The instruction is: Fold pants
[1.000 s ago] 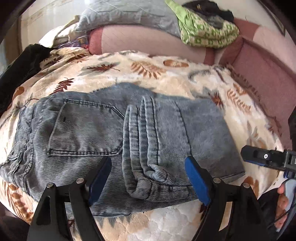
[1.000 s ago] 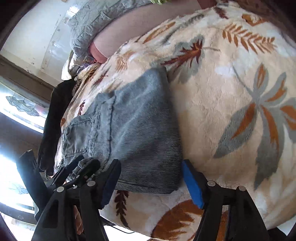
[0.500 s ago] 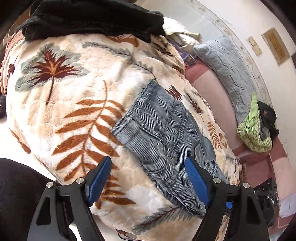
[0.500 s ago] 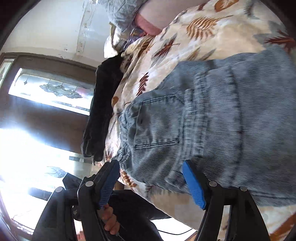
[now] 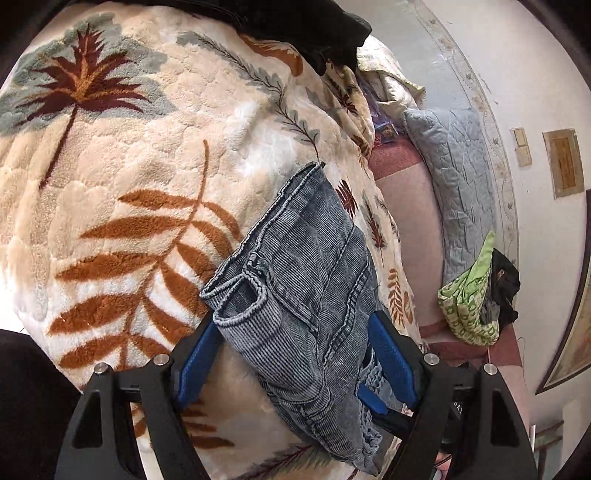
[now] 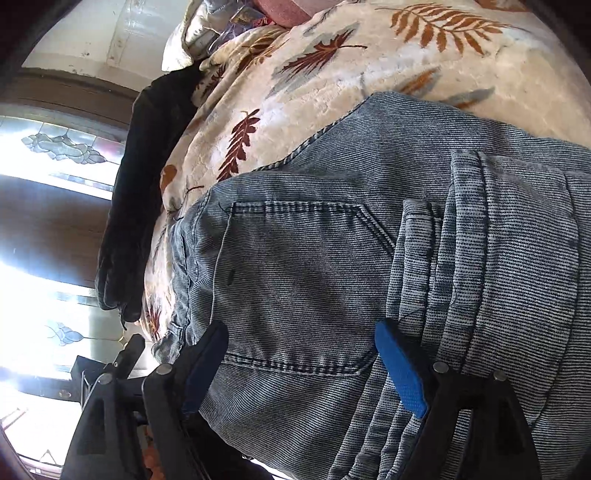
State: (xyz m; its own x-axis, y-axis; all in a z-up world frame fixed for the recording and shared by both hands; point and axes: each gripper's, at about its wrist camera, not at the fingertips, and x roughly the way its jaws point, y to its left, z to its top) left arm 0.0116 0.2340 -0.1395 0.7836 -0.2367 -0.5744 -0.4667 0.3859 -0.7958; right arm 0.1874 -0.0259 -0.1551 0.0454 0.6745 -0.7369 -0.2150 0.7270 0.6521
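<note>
One pair of pants, one blanket, two grippers

One folded pair of grey-blue pants (image 5: 314,295) lies on one leaf-print blanket (image 5: 122,155). Two grippers show: the left gripper (image 5: 295,365) and the right gripper (image 6: 303,365), each with two blue pads. There is also one black garment (image 6: 144,192), one grey quilted pillow (image 5: 461,177), one green patterned cloth (image 5: 469,299), and two wall plates (image 5: 522,147).

pants (image 6: 332,266): right and lower parts cut by frame edge | black garment (image 5: 295,22): top cropped | window (image 6: 44,155): glare-washed
</note>
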